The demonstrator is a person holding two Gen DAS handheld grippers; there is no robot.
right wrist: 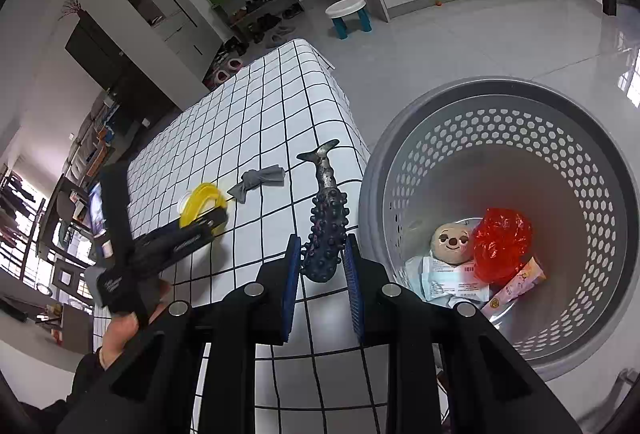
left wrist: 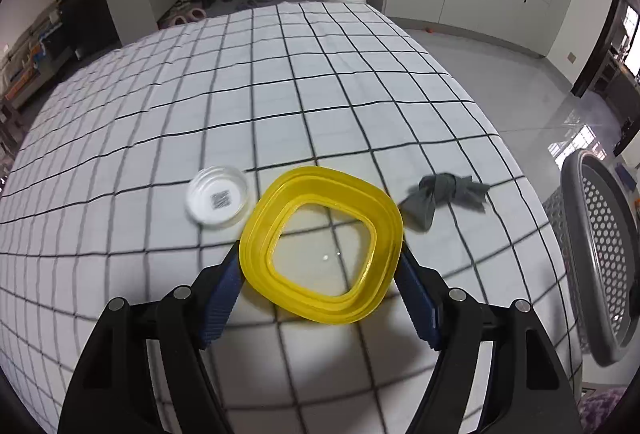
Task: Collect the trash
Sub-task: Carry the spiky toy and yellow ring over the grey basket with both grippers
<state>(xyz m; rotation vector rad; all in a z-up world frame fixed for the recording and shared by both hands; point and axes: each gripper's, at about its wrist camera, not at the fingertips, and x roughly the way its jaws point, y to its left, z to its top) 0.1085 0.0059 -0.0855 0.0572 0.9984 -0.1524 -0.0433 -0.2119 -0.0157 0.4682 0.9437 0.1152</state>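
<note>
My left hand-held gripper point(left wrist: 320, 274) has the yellow lid point(left wrist: 322, 244) straight ahead of it between the blue pads point(left wrist: 222, 298), which sit against the lid's left and right edges; I judge that a grip across its width, though I cannot tell how firm. The lid is a rounded square frame with a clear middle, so it has no real long axis; it tilts up, its near rim toward the camera and its far rim toward the small clear round lid point(left wrist: 218, 199) to the left and the knotted grey rag point(left wrist: 444, 195) to the right, both on the checked table point(left wrist: 280, 73). The grey perforated basket point(left wrist: 600, 254) stands off the table's right edge, so this lid must travel right. My right hand-held gripper point(right wrist: 320, 270) pinches the head end of the dark knobbly fish toy point(right wrist: 328, 218), its jaws narrow; the toy's long axis runs away from me, tail pointing up and away, just left of the basket rim point(right wrist: 374, 169). The right hand is nearer the basket.
</note>
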